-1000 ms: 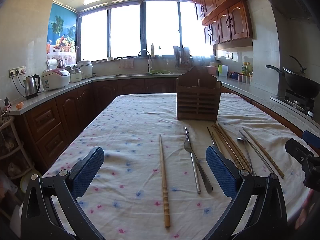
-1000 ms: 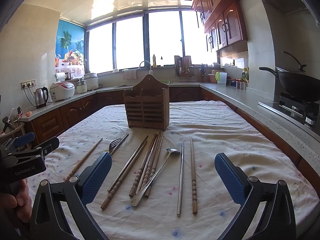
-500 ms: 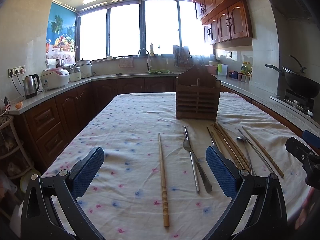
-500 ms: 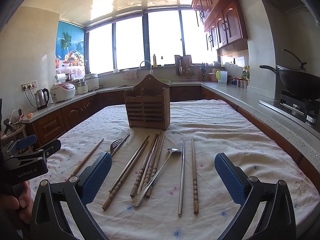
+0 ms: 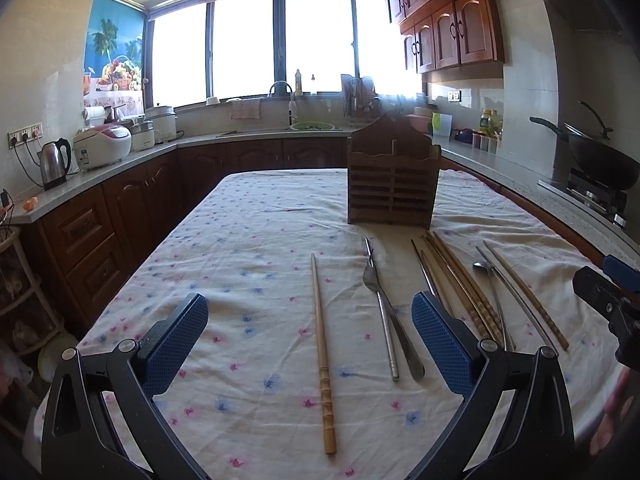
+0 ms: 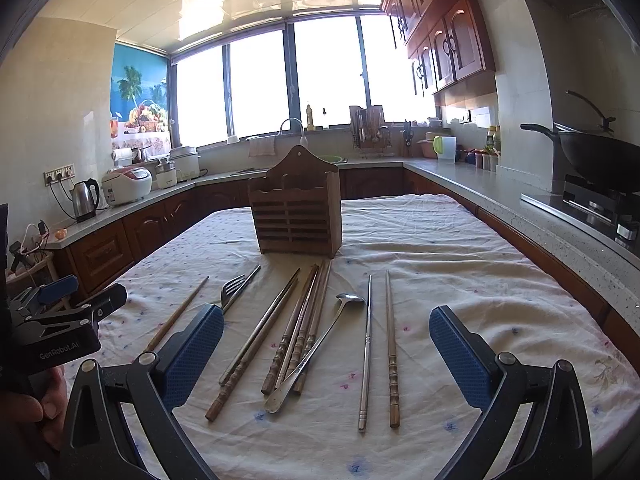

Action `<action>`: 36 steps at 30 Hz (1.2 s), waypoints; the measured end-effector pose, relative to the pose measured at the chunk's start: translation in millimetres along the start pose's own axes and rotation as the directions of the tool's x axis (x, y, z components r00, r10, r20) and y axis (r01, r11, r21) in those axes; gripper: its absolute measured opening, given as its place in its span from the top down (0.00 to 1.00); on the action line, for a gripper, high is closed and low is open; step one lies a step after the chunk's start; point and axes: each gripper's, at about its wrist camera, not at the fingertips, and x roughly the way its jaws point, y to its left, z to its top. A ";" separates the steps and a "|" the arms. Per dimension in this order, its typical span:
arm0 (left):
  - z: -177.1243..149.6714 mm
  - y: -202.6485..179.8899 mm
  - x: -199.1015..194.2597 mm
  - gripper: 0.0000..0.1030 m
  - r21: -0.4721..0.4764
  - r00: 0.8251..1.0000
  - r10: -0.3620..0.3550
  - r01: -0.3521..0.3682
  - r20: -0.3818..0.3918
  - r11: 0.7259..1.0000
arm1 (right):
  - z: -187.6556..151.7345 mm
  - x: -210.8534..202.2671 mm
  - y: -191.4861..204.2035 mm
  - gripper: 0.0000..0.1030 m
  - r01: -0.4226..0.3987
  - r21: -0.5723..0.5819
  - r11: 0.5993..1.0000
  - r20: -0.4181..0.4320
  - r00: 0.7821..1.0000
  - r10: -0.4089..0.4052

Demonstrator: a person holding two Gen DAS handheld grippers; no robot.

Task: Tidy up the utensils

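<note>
A wooden slatted utensil holder (image 5: 393,178) (image 6: 297,210) stands upright on the table. In front of it lie a single wooden chopstick (image 5: 322,352) (image 6: 177,314), a metal fork (image 5: 390,320) (image 6: 233,289), several wooden chopsticks (image 5: 464,288) (image 6: 304,328), a metal spoon (image 6: 314,354) (image 5: 482,268), a metal chopstick (image 6: 366,352) and another wooden chopstick (image 6: 391,348). My left gripper (image 5: 310,344) is open and empty above the single chopstick and fork. My right gripper (image 6: 326,352) is open and empty above the chopsticks and spoon.
The table has a white floral cloth (image 5: 248,248). Counters surround it, with a kettle (image 5: 54,162), rice cookers (image 5: 106,146), a sink (image 5: 282,128) and a wok (image 6: 596,160) on the stove at the right. Each gripper shows at the other view's edge (image 5: 608,292) (image 6: 60,320).
Both grippers have drifted only very slightly. The utensils and holder have not moved.
</note>
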 end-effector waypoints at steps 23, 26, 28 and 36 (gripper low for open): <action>54.0 -23.4 123.8 0.30 -0.028 0.927 -0.175 0.176 -0.331 0.984 | 20.2 104.1 -42.6 0.48 -0.153 0.294 0.944 -0.338 0.907 0.252; 51.9 -28.6 142.6 0.43 -0.022 0.903 -0.187 0.194 -0.386 0.981 | 15.8 118.3 -47.7 0.54 -0.146 0.332 0.932 -0.378 0.885 0.273; 49.4 -31.3 153.9 0.47 -0.024 0.886 -0.198 0.207 -0.418 0.978 | 14.1 127.5 -50.4 0.55 -0.141 0.345 0.928 -0.400 0.872 0.281; 46.2 -29.3 186.2 0.65 -0.048 0.840 -0.227 0.234 -0.494 0.971 | 9.9 158.5 -61.6 0.58 -0.127 0.409 0.904 -0.450 0.833 0.321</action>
